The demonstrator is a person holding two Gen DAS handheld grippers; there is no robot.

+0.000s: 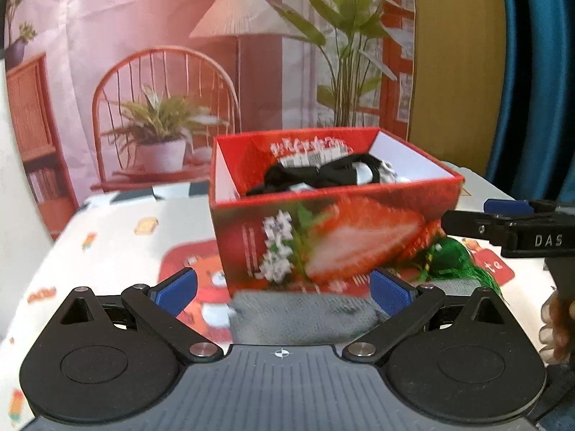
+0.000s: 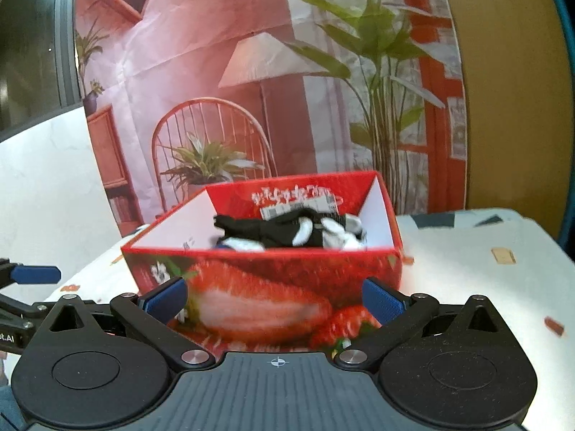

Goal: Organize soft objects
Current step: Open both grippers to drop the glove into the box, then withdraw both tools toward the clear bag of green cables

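Both jaws spread; only left view shows what looks like a grey sock (image 1: 302,318) before the box (image 1: 334,237).

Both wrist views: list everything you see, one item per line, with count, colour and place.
Strawberry box: one, red with white inside, open, on the table.
Socks: a pile, black and white, inside the box; count unclear.
Grey cloth: one, on the table before the box, between the left fingers.
Green tasselled item: one, at the box's right corner.
Tablecloth: one, white with cartoon prints.
Backdrop: one, pink printed room scene, behind the table.
Left gripper: black with blue pads, open.
Right gripper: same, open, facing the box.
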